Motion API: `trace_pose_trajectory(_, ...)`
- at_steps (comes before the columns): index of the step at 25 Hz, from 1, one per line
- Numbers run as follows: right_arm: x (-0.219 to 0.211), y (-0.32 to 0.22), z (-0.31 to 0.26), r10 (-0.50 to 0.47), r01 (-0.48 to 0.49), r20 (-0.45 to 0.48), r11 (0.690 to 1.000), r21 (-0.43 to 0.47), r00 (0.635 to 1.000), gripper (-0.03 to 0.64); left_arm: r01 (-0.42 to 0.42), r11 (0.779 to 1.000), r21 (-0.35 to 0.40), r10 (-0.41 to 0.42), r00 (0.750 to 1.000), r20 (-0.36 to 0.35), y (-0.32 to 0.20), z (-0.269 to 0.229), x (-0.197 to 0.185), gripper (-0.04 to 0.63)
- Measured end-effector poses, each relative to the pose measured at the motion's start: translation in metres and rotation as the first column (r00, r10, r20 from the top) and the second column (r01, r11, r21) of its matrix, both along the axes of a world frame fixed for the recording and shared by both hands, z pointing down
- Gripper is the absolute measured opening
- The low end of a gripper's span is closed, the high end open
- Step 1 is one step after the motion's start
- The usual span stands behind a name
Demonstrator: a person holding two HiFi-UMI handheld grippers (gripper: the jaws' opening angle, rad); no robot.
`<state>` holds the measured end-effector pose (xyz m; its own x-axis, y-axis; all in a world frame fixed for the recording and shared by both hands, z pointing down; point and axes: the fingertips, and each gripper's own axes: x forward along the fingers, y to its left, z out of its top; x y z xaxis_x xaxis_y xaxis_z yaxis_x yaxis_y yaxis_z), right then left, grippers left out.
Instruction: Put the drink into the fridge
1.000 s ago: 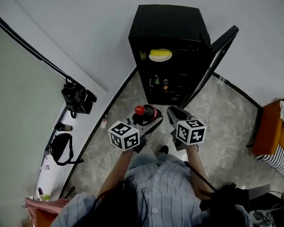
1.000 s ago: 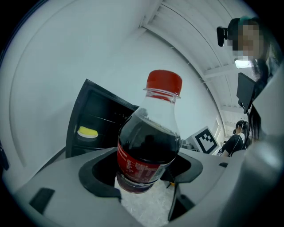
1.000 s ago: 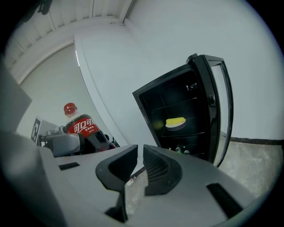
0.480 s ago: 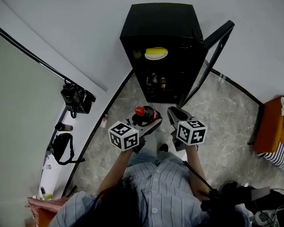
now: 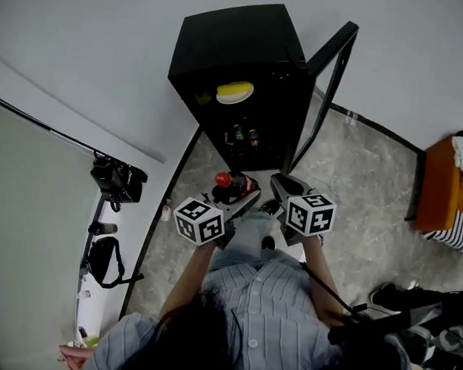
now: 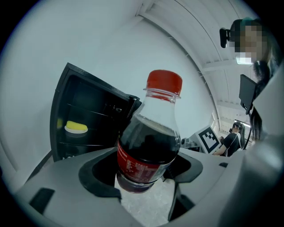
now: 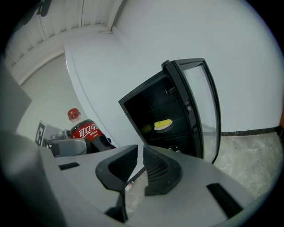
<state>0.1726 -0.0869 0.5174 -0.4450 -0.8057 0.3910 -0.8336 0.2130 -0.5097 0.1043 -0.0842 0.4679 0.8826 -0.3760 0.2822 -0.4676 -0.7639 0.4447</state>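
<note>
The left gripper [image 5: 232,197] clamps a red-capped cola bottle [image 6: 148,146] by its labelled lower body. The bottle is at the centre of the head view, just below the open black fridge [image 5: 229,47]. To its right, the right gripper [image 7: 140,164] has its jaws drawn almost together, empty.

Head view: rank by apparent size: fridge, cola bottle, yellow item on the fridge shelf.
1. fridge, by far.
2-3. cola bottle and yellow item look alike; bottle is nearer the camera, so unranked.

Red-capped dark cola bottle [image 6: 148,146], black fridge [image 5: 229,44]
</note>
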Motion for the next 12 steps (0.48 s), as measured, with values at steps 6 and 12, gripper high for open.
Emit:
trace_pose_trajectory(6,0.012,-0.016,0.008,0.003,-0.003,0.003,1.0,-0.028,1.0,0.048,-0.018,1.0,-0.018,0.018,1.0,0.007,-0.026,0.006,0.018,0.333)
trace_pose_trajectory(12,0.019,-0.039,0.014,-0.011,0.012,0.008,0.999,-0.05,1.0,0.048,0.014,0.999,-0.042,-0.014,1.0,0.006,-0.055,0.014,0.022,0.333)
